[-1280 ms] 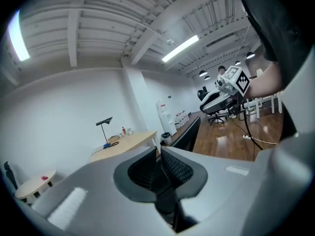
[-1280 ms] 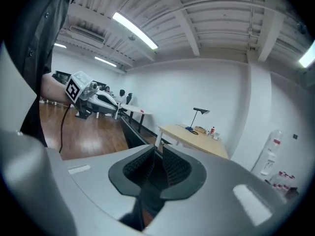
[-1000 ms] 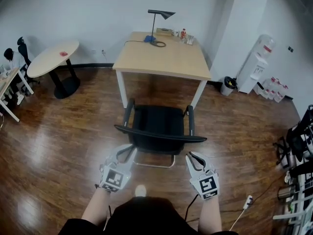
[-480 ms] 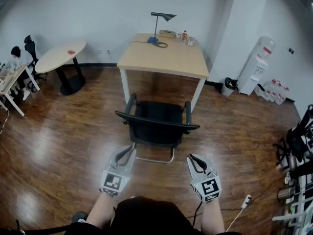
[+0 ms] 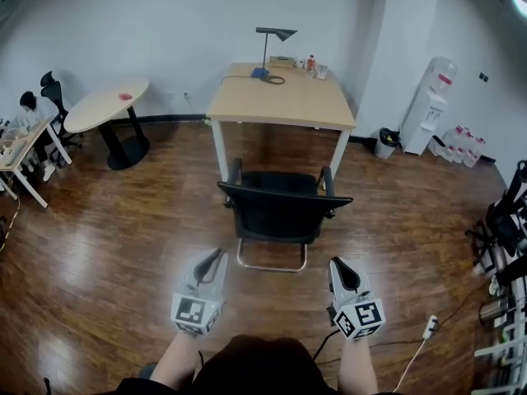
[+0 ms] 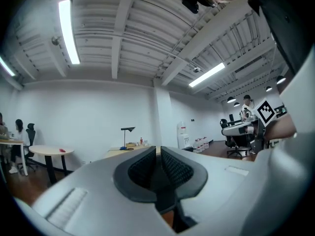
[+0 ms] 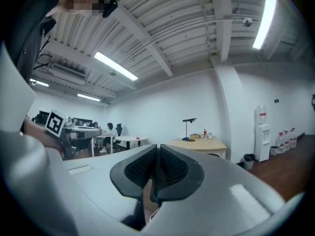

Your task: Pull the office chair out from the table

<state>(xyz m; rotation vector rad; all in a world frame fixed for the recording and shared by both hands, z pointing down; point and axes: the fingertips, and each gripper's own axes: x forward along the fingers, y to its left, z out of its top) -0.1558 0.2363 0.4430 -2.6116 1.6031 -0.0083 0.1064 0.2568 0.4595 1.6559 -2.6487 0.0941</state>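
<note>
Left gripper (image 5: pixel 216 256) is low at the left of the head view and its jaws are closed together with nothing in them; the left gripper view confirms the two ribbed pads nearly meet at the tip of the left gripper (image 6: pixel 158 154). Right gripper (image 5: pixel 336 263) is beside it and well apart. Its jaws have just been closing and now sit together, empty, which the right gripper view shows on the right gripper (image 7: pixel 157 154). Both point level and forward, with the marker cubes toward the person and a forearm behind each. The office chair (image 5: pixel 280 208) is straight ahead of the two grippers, roughly between their lines, and neither touches it. A strip of bare wooden floor (image 5: pixel 123 245) separates the tips from the chair's metal base loop. Its black backrest faces the grippers and its seat and armrests point away toward the table (image 5: pixel 284 101). The chair's far end is near the table's near edge, between the white table legs. On the table's far side from the grippers are a black desk lamp (image 5: pixel 274 33) and some small bottles (image 5: pixel 310 61). A round table (image 5: pixel 107 103) is far ahead and left of the left gripper. A water dispenser (image 5: pixel 432 105) and a bin (image 5: pixel 384 142) are far ahead and right of the right gripper. A white plug on a cable (image 5: pixel 428 327) lies on the floor just right of the right gripper.
</note>
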